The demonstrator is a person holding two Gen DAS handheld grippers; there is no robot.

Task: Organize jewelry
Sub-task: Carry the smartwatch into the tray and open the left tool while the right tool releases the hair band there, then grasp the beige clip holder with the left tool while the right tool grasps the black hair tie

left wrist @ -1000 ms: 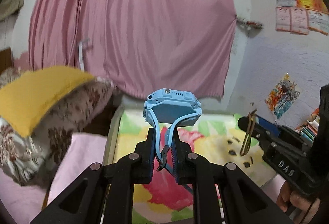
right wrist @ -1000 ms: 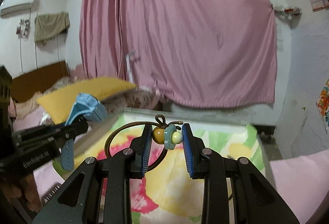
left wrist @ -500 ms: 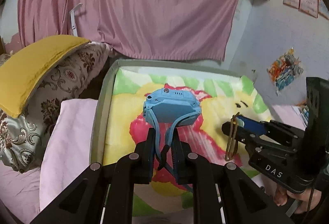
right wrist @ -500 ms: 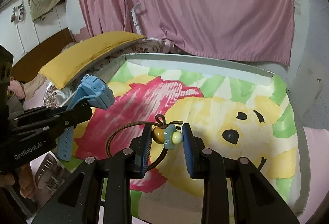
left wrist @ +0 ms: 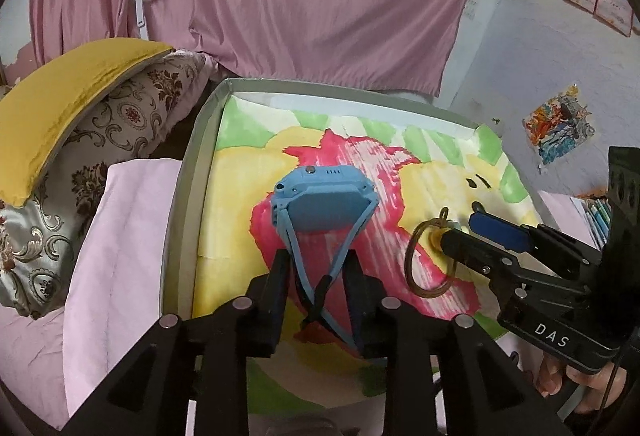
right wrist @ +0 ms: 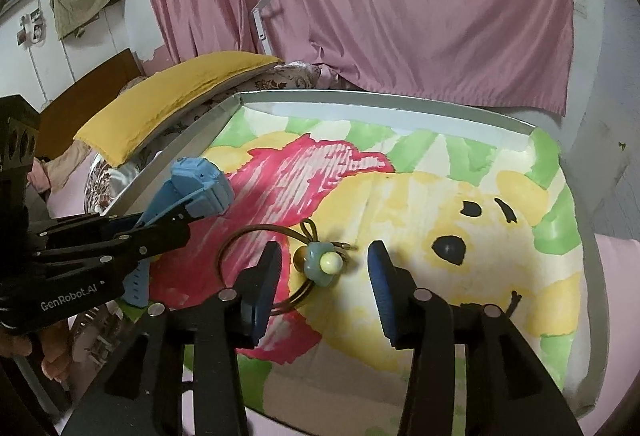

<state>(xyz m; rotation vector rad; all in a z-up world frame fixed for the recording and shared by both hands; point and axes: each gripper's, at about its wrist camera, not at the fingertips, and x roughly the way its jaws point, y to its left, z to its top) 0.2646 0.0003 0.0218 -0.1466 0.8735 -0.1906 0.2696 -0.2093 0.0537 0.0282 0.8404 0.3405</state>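
Hair tie [right wrist: 316, 262] sits free between the widening right claw [right wrist: 324, 286], left claw [left wrist: 316, 276] is loosening off the blue watch [left wrist: 324, 206] straps, so imo back both straight out

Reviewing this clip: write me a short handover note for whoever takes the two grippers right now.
Left gripper: jaws opening, blue watch strap between them, watch low over the painted tray.
Right gripper: jaws opening, pads clear of the flower hair tie, which lies on the tray.
Done: both pieces brought to the tray; hair tie let go.
Left: finish releasing the watch, withdraw both grippers.
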